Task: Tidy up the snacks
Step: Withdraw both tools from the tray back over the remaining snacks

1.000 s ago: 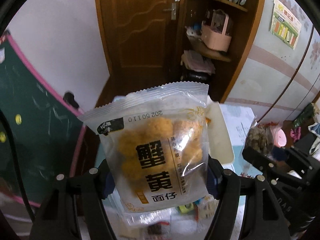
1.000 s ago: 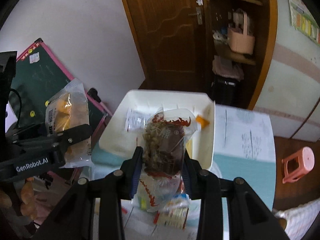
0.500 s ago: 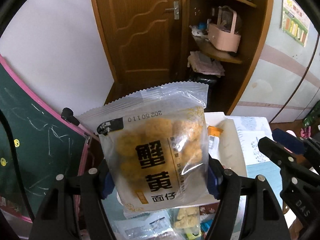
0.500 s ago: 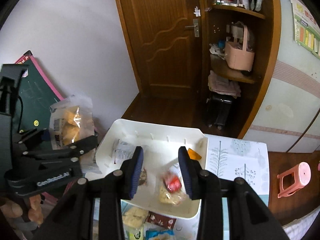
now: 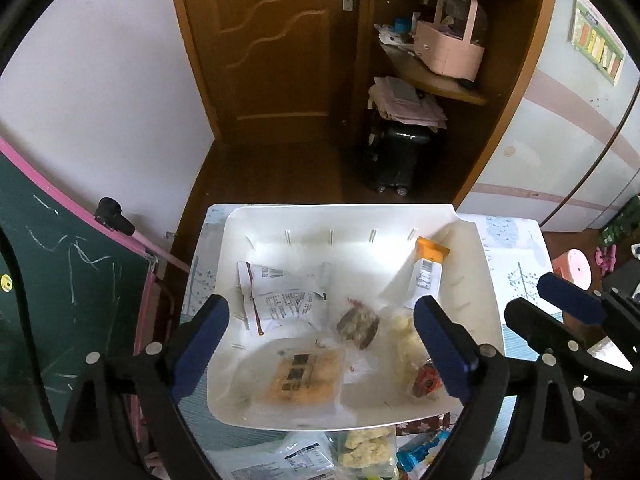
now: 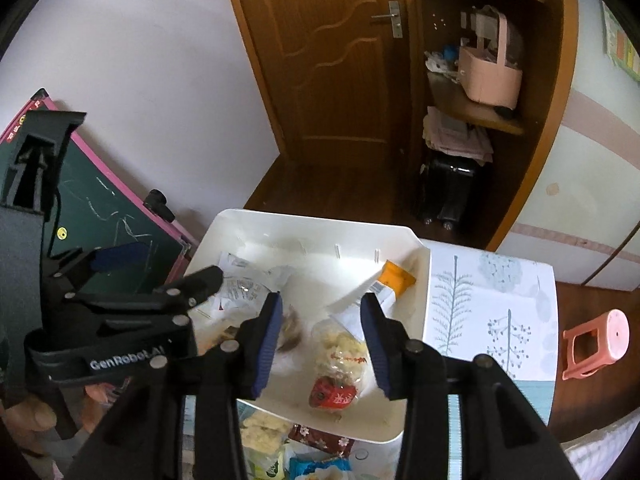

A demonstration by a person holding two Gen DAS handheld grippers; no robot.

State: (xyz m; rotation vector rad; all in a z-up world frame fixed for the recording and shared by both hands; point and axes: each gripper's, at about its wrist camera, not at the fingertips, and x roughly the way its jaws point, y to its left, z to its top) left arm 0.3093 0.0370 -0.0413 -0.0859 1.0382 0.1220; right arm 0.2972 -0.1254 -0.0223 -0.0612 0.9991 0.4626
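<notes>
Surface [image 5: 516,276] with tree-print cloth carrying white tray [image 5: 352,216]; wooden door [image 5: 276,40] behind tray, chalkboard [image 5: 60,280] left of it. Both jaws wide, empty, above tray.

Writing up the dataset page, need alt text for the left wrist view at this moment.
The open left gripper hovers empty over a white tray holding several snack packets, including an orange crab-roe noodle snack pack lying flat between the fingers. The right gripper, also open, enters at the right edge. More packets lie on the table in front of the tray; a wooden door stands behind.
</notes>
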